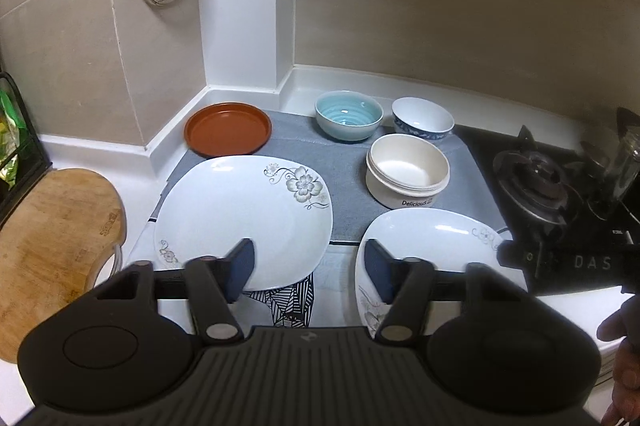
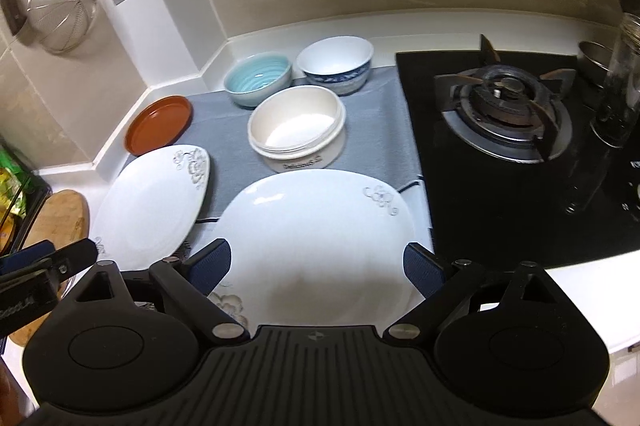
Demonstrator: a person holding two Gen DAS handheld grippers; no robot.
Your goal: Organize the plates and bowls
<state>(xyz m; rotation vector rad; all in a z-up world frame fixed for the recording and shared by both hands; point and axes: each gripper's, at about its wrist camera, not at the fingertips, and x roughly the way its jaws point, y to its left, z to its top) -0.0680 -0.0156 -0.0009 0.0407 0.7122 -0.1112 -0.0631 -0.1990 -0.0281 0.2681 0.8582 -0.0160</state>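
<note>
Nothing is stacked yet: both plates lie flat on the table, left gripper (image 1: 310,268) spread between them, right gripper (image 2: 318,264) spread above the right plate (image 2: 316,226); next, pinching a rim.

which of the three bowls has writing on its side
The cream bowl, nearest the plates, with "Delicious" printed low on its wall. The light blue bowl and blue-patterned white bowl show no lettering.

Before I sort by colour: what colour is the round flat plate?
Reddish-brown plate, clearest in the left wrist view.
</note>
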